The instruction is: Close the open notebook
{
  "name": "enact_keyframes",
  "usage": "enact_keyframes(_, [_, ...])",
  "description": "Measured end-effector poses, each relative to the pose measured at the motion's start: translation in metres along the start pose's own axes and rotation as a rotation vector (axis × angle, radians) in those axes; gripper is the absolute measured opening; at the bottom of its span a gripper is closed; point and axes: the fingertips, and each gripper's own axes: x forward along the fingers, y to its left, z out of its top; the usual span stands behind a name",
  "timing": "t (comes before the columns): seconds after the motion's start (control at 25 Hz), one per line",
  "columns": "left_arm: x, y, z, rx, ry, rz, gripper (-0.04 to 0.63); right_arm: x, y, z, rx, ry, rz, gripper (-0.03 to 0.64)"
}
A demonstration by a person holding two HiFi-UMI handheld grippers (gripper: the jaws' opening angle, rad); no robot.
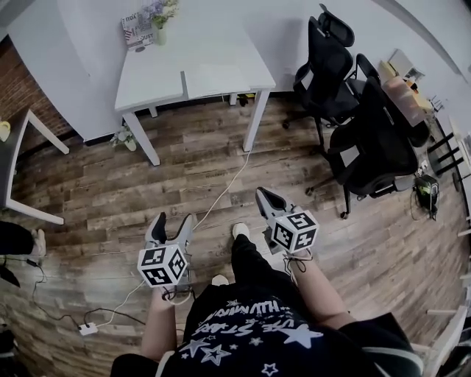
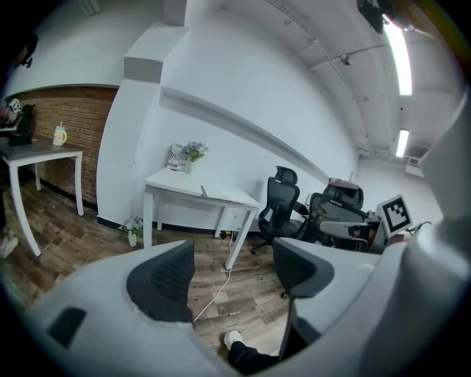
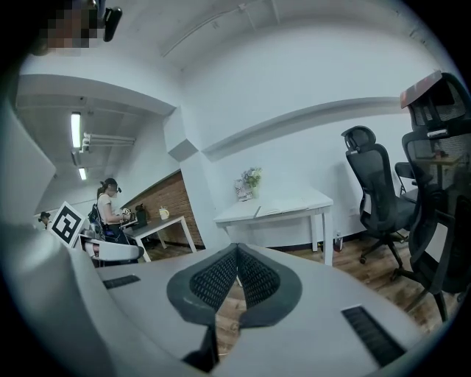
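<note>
**Presently at approach stage: notebook not yet reached**

Finding 1, location of the work item. The notebook (image 3: 280, 207) lies open and flat on the white table (image 1: 158, 74) at the far side of the room, toward the table's right half and near edge. A vase (image 1: 160, 18) of flowers stands at the table's far edge, well apart from it. Black chairs (image 1: 331, 66) stand to the right of the table.

Finding 2, position of the operator. The person stands on the wood floor (image 1: 110, 184), with open floor between them and the table. Both grippers are held low in front of the body, near the viewer and well apart from the notebook.

Finding 3, gripper condition. The left gripper (image 1: 171, 224) has its jaws spread wide, with only floor showing between them. The right gripper (image 1: 265, 197) has its pads pressed together with nothing between them. Neither touches any object.

Finding 4, progress. No part of the task is done: the pages lie spread and the cover has not been lifted.

Assessment of work outstanding: the whole task, in my judgement. The person must walk to the table, catch one cover at its free edge, swing it over the spine and lay it flat. The released left gripper looks readier for that; the clenched right one could steady the book.
</note>
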Motion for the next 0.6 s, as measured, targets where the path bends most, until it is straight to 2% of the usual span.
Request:
enact_keyframes(0.2, [0.052,0.006,0.028,0.009,0.011,0.031,0.337,0.046,-0.045,0.030,0.018,-0.030,0.017,0.002])
enact_keyframes(0.6, [0.167,0.003,0.081,-0.049,0.013,0.089,0.337,0.141,-0.141,0.093,0.026,-0.042,0.079,0.002])
